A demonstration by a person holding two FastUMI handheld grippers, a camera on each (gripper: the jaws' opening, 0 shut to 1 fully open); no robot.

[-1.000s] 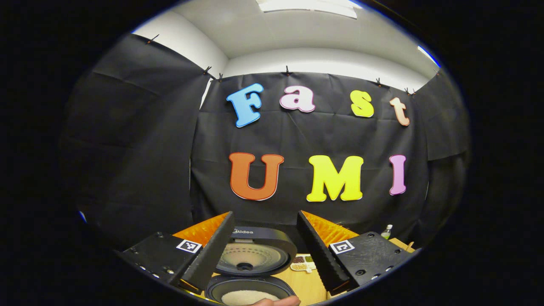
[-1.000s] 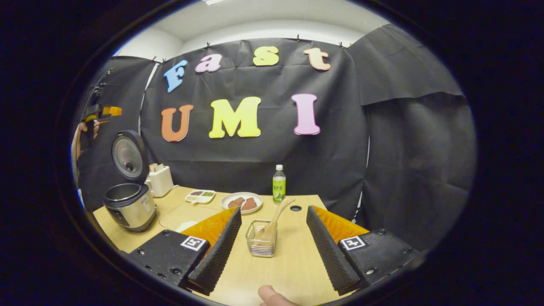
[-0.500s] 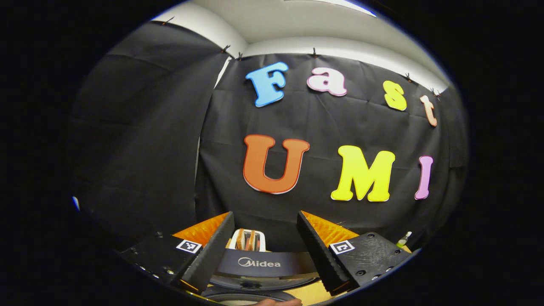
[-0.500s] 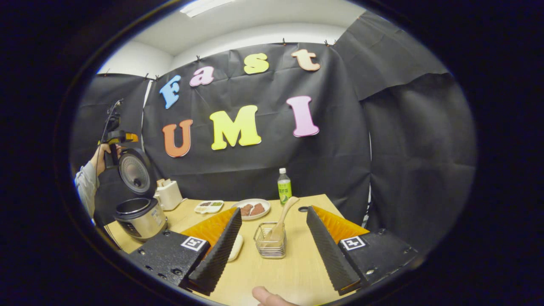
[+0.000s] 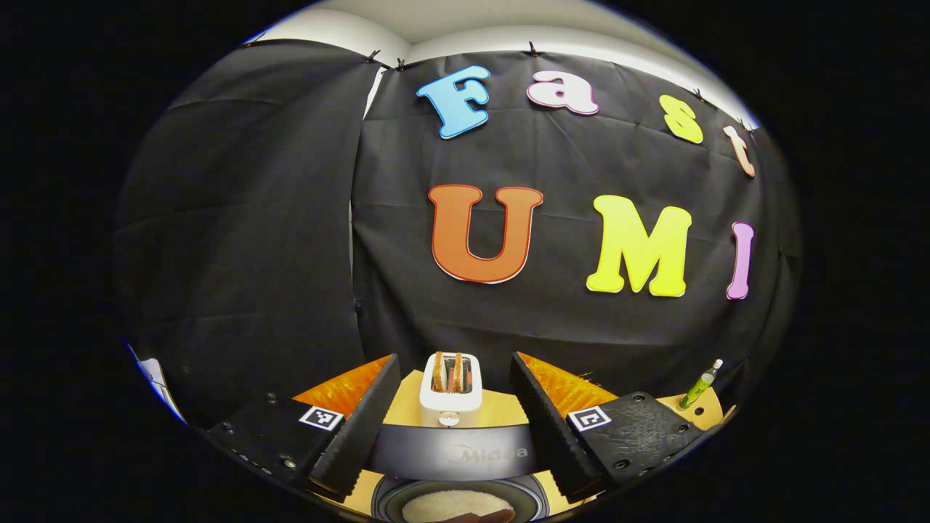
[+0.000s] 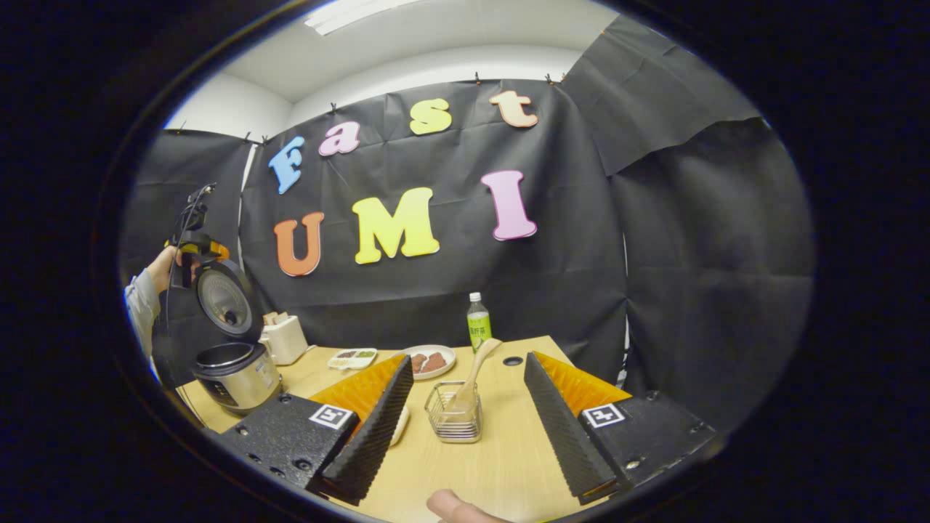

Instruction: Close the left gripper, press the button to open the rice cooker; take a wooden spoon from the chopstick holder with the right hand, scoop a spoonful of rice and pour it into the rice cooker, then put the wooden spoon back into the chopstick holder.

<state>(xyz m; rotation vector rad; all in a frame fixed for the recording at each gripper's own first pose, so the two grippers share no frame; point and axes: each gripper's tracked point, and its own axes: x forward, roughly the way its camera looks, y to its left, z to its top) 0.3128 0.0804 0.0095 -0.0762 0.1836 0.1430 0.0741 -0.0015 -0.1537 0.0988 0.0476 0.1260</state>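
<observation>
The rice cooker stands at the table's left with its lid raised. In the left gripper view, my left gripper is open and hangs over the lid's top edge, touching nothing. White rice lies in the pot below. In the right gripper view, a hand holds that left gripper just above the lid. My right gripper is open, and the wire chopstick holder sits ahead between its fingers. The wooden spoon leans in the holder, bowl end down.
A white toaster stands behind the cooker. A green bottle, a plate of brown pieces and a small divided dish sit along the table's back. A white bowl peeks from behind my right gripper's left finger.
The left gripper has moved up and over the raised lid, so its top edge and the toaster show instead of its inner face. The right gripper shifted slightly, the holder staying between its fingers.
</observation>
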